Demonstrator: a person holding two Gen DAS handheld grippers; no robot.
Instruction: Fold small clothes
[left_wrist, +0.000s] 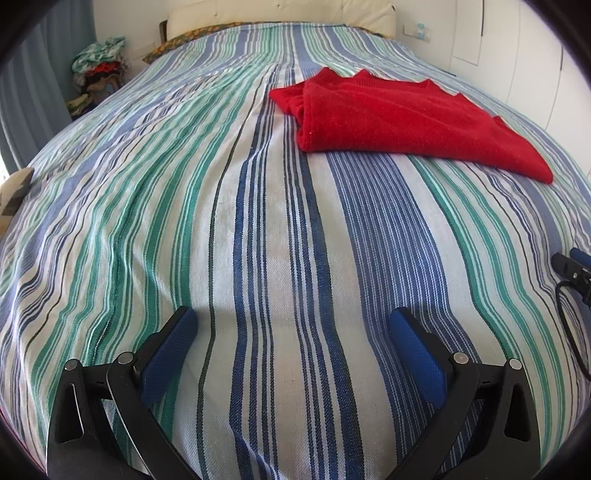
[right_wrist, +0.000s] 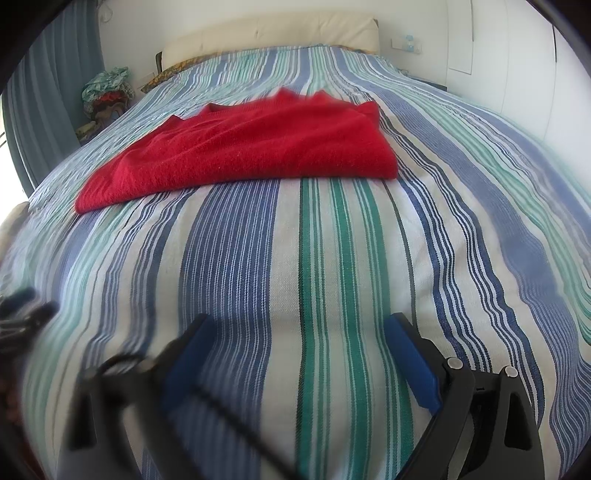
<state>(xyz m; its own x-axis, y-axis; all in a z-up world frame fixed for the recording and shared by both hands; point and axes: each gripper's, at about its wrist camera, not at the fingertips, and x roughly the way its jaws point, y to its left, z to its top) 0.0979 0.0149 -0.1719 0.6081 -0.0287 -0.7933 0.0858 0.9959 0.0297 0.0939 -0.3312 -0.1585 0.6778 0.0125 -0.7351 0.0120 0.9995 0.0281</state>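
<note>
red garment (left_wrist: 399, 122): 1 | striped bedspread (left_wrist: 258, 229): 1 | tongs: 2, left (left_wrist: 291, 325), right (right_wrist: 295, 332) | clothes pile (left_wrist: 98, 70): 1

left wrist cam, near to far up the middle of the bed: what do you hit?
Open left gripper over the striped bedspread → red sweater, folded, lying flat → patterned pillow edge → cream headboard.

Fuzzy red knit sweater (left_wrist: 399, 118) on matt, coarse-woven striped bedspread (left_wrist: 258, 240).
</note>
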